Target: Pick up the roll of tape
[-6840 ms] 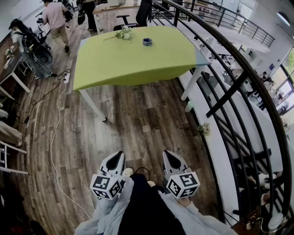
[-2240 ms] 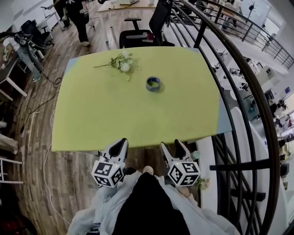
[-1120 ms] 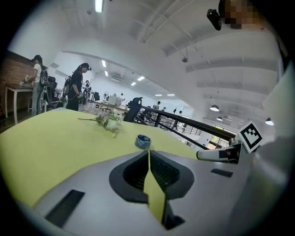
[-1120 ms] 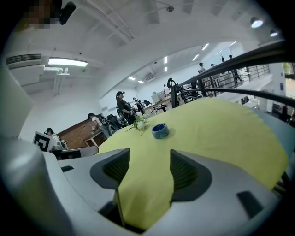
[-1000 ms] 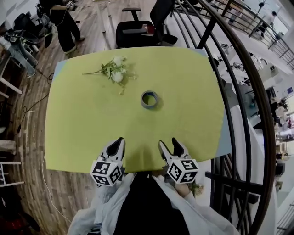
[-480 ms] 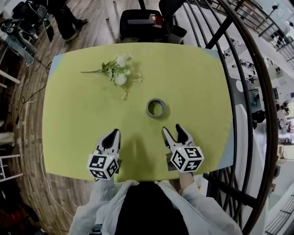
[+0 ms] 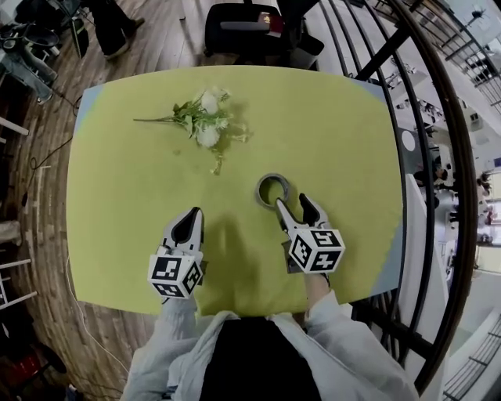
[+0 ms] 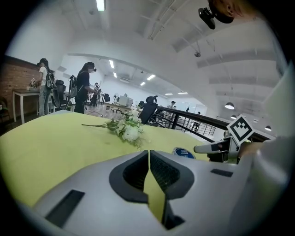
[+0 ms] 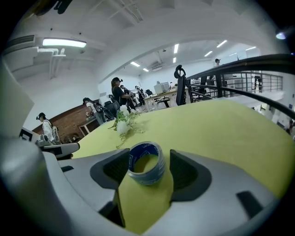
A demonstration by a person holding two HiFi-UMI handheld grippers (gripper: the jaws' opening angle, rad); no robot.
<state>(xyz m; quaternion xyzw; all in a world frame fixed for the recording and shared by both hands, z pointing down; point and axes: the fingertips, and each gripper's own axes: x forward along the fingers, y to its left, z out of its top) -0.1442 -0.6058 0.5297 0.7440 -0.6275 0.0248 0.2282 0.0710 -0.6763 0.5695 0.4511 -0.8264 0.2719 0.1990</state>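
A roll of blue-grey tape (image 7: 273, 189) lies flat on the yellow-green tablecloth (image 7: 125, 196). My right gripper (image 7: 291, 205) is open just behind it, fingertips at the roll's near edge. In the right gripper view the tape (image 9: 147, 174) sits at the mouth of the right gripper (image 9: 148, 156), between the two spread fingers; I see no pad touching it. My left gripper (image 7: 190, 219) hovers low over the cloth to the left, shut and empty. In the left gripper view the left gripper (image 8: 149, 154) has its pads together, and the tape (image 8: 183, 152) shows ahead to the right.
A sprig of white flowers (image 7: 203, 121) lies on the cloth at the far left. A black office chair (image 7: 243, 23) stands beyond the table's far edge. A black curved railing (image 7: 438, 157) runs close along the right side. A person (image 8: 84, 90) stands far off.
I have come up to the table from across the floor. In the last half second my right gripper moved forward until its open fingers reach the tape; the left gripper stayed shut.
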